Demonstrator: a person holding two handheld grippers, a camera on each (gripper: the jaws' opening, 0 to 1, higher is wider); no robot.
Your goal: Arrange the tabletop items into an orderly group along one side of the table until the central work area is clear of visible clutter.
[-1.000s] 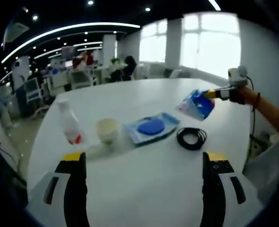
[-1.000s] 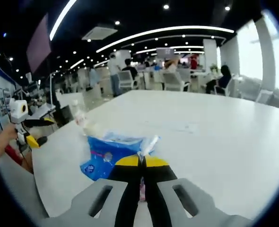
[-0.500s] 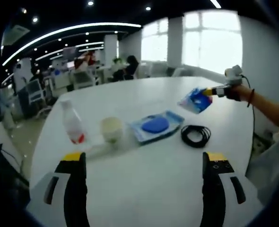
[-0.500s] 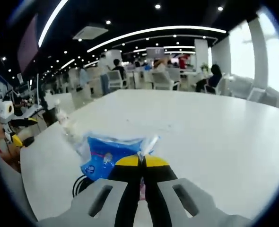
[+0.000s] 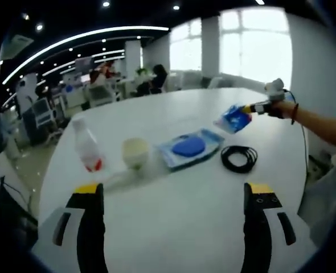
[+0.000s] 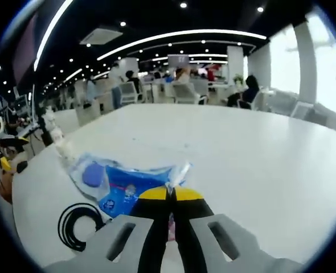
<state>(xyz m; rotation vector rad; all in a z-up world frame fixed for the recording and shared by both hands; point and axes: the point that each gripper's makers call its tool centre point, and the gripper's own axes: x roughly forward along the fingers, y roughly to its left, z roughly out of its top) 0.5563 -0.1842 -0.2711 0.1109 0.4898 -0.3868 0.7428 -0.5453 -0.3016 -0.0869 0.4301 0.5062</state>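
Note:
On the white table (image 5: pixel 173 210) stand a clear bottle with a red label (image 5: pixel 85 147), a cream cup (image 5: pixel 135 153), a flat blue pack with a round blue lid (image 5: pixel 189 148) and a black cable coil (image 5: pixel 240 157). My left gripper (image 5: pixel 173 190) hangs open over the near table edge with nothing between its fingers. My right gripper (image 6: pixel 169 196) is shut on a small blue packet (image 6: pixel 128 190), held above the table; in the left gripper view that blue packet (image 5: pixel 232 119) hangs just beyond the flat pack. Below it lie the black cable coil (image 6: pixel 80 224) and the flat blue pack (image 6: pixel 91 173).
The table's far half (image 6: pixel 242 148) is bare white surface. Office chairs, desks and several people fill the room behind it (image 5: pixel 99 79). Bright windows (image 5: pixel 253 45) stand on the right. A person's arm (image 5: pixel 319 122) holds the right gripper.
My right gripper has carried the blue packet farther out over the table, beyond the flat pack and the cable coil. The left gripper has stayed put and open.

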